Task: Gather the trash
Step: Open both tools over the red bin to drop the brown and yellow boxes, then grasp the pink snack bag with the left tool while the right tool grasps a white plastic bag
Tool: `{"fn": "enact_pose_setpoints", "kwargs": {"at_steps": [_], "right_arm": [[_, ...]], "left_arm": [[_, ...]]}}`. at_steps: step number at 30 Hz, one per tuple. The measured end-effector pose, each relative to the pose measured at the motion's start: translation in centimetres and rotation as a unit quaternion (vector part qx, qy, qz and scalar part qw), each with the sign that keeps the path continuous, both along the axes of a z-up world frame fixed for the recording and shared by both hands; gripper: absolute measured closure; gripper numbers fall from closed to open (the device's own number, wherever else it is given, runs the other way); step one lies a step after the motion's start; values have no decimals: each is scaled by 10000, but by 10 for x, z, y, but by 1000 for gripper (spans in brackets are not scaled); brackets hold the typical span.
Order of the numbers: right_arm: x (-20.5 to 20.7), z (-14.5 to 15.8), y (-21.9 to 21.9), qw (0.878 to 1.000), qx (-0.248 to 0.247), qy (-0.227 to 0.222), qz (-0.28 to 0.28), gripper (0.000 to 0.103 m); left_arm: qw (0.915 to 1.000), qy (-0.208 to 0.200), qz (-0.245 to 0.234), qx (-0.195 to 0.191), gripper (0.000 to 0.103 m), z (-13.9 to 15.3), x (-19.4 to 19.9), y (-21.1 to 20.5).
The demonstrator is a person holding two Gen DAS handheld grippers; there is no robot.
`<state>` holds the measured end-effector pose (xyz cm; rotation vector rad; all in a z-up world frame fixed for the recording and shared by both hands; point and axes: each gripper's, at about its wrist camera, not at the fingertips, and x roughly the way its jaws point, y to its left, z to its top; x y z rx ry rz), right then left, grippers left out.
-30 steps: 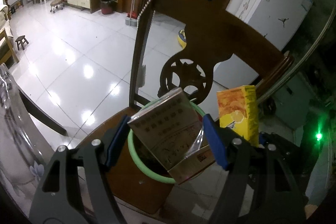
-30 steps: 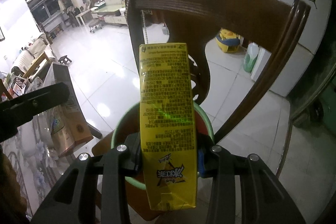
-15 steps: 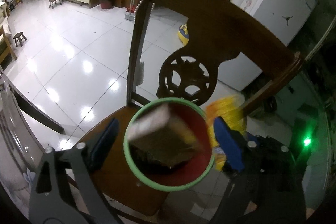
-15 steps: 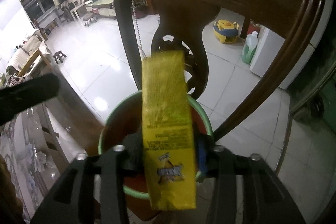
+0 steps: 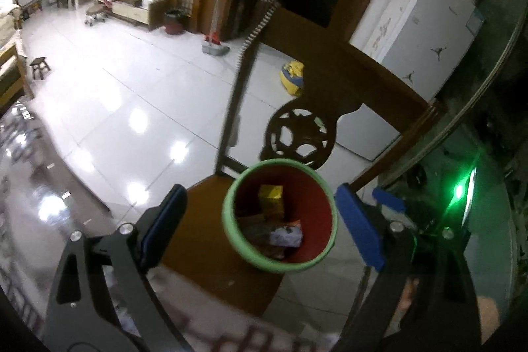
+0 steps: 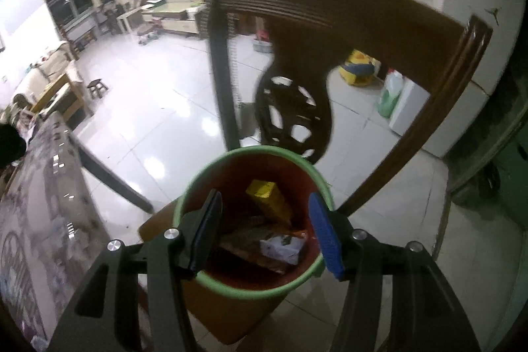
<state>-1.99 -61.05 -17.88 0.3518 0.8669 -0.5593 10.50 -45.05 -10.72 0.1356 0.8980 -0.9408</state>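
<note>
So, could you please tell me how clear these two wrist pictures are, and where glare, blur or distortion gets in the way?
Left wrist view: fisheye bends the chair back; lamp glare dots the tiled floor; the tabletop at the lower left is smeared; a green light flares at right. Right wrist view: the room at upper left is washed out, the chair slightly smeared, yet the bin and yellow carton read clearly.

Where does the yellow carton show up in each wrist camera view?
Left wrist: the yellow carton stands inside the red bin, just right of centre, lower half.
Right wrist: the yellow carton leans inside the same bin, at centre, lower half.
Shared landmark: the carved round cutout of the chair back, just behind the bin.
</note>
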Motion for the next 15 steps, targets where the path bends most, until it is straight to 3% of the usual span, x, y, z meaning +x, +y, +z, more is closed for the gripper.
{"fn": "enact_pose_setpoints", "kwargs": {"at_steps": [9,15], "right_arm": [[3,13,121,9920,81,-46,1258,46],[15,5,227,9692,363,121,2432,46]], "left_arm": [[9948,-84,1003,148,14,9,-46,166],[9811,-51,1909,312,14,2,-68,274]]}}
